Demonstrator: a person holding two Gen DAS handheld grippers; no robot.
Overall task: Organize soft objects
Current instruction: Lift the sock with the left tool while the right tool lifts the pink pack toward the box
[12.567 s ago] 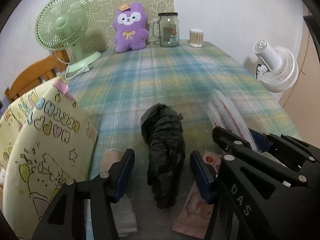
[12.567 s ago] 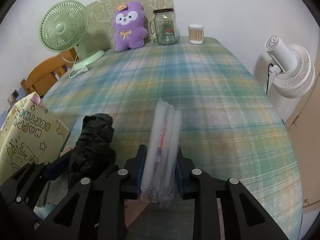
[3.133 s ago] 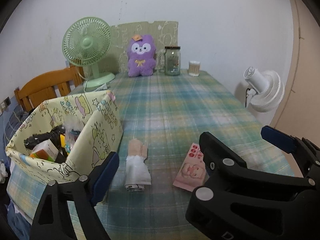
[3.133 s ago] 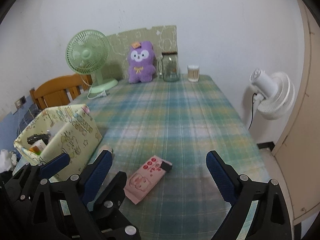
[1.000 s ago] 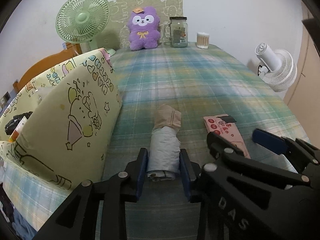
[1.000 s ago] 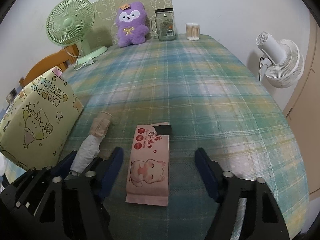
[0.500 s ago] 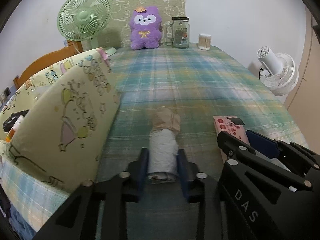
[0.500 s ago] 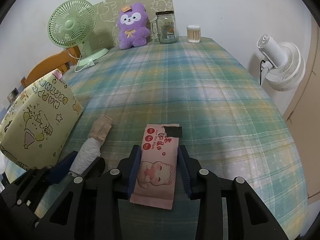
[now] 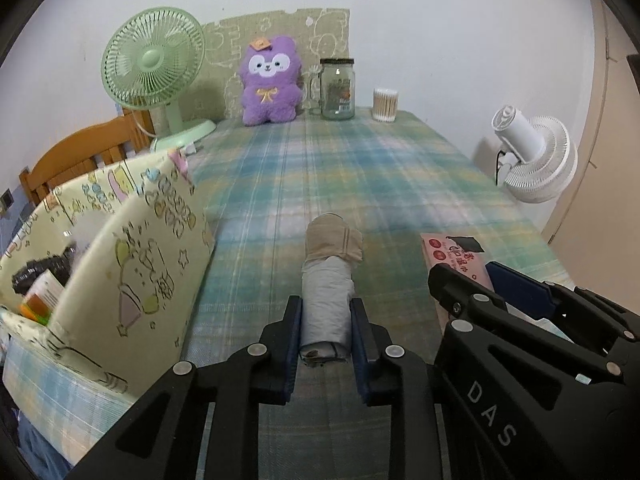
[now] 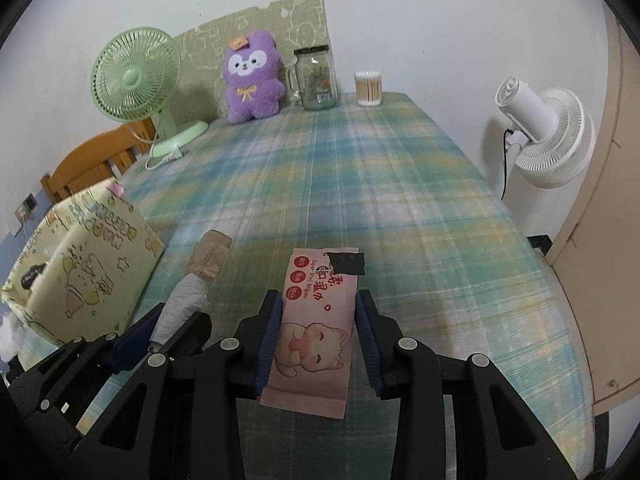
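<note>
Left wrist view: the left gripper [image 9: 325, 334] is clamped tight on a rolled white and beige cloth [image 9: 329, 280], over the checked tablecloth [image 9: 360, 168] just right of the yellow cartoon bag [image 9: 132, 264].

Right wrist view: the right gripper [image 10: 318, 340] pinches a pink pack of wipes [image 10: 316, 320] by its long sides, above the tablecloth, with the cloth to its left.

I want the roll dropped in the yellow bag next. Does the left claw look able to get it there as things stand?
Probably yes. The left claw is shut on the roll, and the bag stands open right beside it on the left, with nothing between them.
</note>
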